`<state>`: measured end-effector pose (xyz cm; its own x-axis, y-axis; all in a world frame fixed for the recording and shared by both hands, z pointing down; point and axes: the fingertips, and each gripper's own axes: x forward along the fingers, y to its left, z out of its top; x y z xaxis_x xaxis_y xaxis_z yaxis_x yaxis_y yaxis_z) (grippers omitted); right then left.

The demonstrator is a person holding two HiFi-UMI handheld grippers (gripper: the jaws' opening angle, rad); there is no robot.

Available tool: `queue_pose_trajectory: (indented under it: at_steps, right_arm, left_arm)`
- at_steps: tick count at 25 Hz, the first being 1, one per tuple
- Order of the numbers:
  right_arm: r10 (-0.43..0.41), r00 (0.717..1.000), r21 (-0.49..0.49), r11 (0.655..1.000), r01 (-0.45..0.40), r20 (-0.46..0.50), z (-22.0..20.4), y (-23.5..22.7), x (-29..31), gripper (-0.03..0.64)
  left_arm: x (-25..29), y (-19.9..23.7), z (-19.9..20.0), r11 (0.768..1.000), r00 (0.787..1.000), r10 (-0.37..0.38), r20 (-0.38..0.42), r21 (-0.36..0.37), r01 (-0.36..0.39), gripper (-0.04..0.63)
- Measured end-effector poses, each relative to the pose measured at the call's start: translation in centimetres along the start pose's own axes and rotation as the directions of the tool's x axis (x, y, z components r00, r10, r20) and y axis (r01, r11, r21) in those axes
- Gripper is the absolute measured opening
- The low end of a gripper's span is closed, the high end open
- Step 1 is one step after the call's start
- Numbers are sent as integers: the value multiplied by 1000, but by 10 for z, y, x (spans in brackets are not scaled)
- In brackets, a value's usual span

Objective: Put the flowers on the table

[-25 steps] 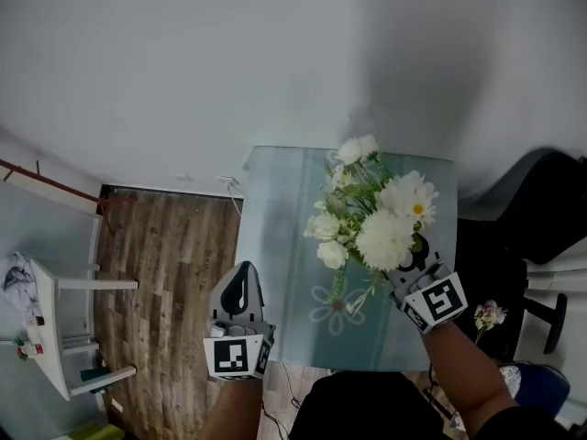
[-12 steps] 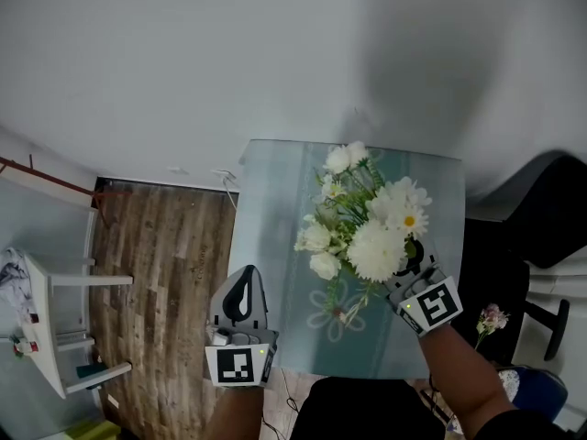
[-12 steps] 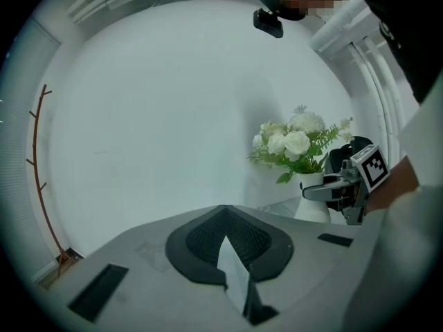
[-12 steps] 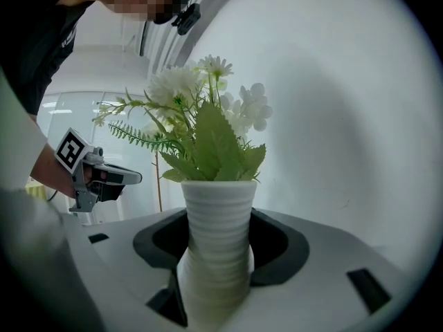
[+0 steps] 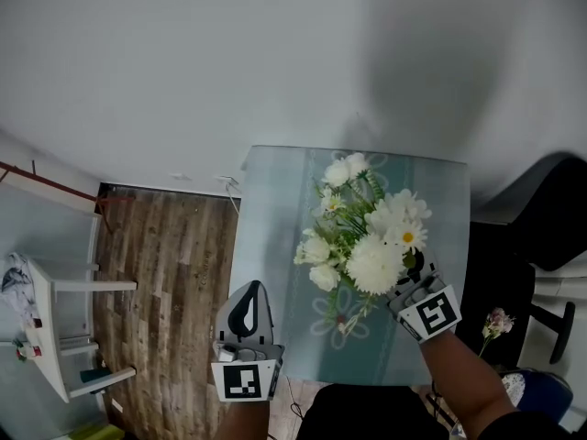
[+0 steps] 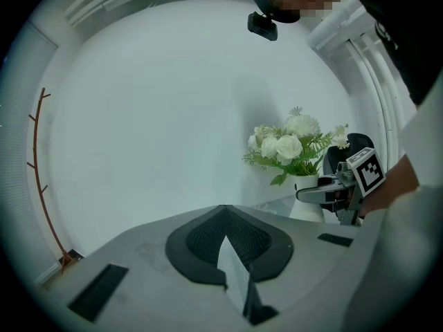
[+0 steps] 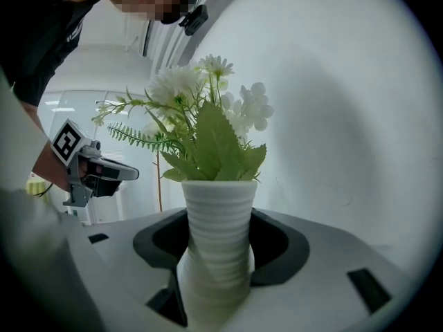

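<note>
From the head view, your right gripper (image 5: 410, 271) reaches under the flowers (image 5: 367, 236), whose white blooms spread ahead of its jaws over the pale glass tabletop (image 5: 266, 218). Your left gripper (image 5: 249, 293) hangs at the tabletop's near left edge, well apart from the bunch. In the left gripper view, your left gripper (image 6: 225, 244) has its jaws closed together with nothing between them. The flowers (image 6: 287, 144) stand off to their right, upright in a white vase (image 6: 305, 200). The base is hidden, so you cannot tell whether it rests on the tabletop. In the right gripper view, your right gripper (image 7: 216, 258) holds its jaws wide, clamped on the ribbed vase (image 7: 216, 234). Its long axis runs straight up, with leaves and blooms (image 7: 201, 126) pointing upward above the jaws.
</note>
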<state>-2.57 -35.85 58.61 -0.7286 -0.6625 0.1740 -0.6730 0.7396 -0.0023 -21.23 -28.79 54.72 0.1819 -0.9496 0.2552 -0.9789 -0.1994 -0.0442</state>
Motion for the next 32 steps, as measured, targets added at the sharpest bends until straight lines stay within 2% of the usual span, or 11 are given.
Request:
queue_pose_trajectory:
  at_steps: [7,14,19,27,32]
  right_arm:
    - [-18,1000,-18,1000,18,20,3,3,3,258]
    - [-1,1000,-18,1000,1,-11,-5,20,-15,264]
    - [-18,1000,-4,1000,18,-16,-6,19,-20,301]
    - [-46,998,-25,999,45,-32,-6,18,-37,305]
    - [-63,997,-30,998,61,-52,-1,21,-49,305]
  left_arm:
    - [1,4,6,1000,1000,3,26,12,-3,-5]
    - [-19,-11,8,1000,1000,-11,25,4,11,-5]
    - [-22,-13,13,1000,999,-15,42,3,15,-5]
    - [-34,-15,26,999,997,-32,72,43,29,-5]
    - [-53,-11,35,999,995,-18,97,31,15,-5]
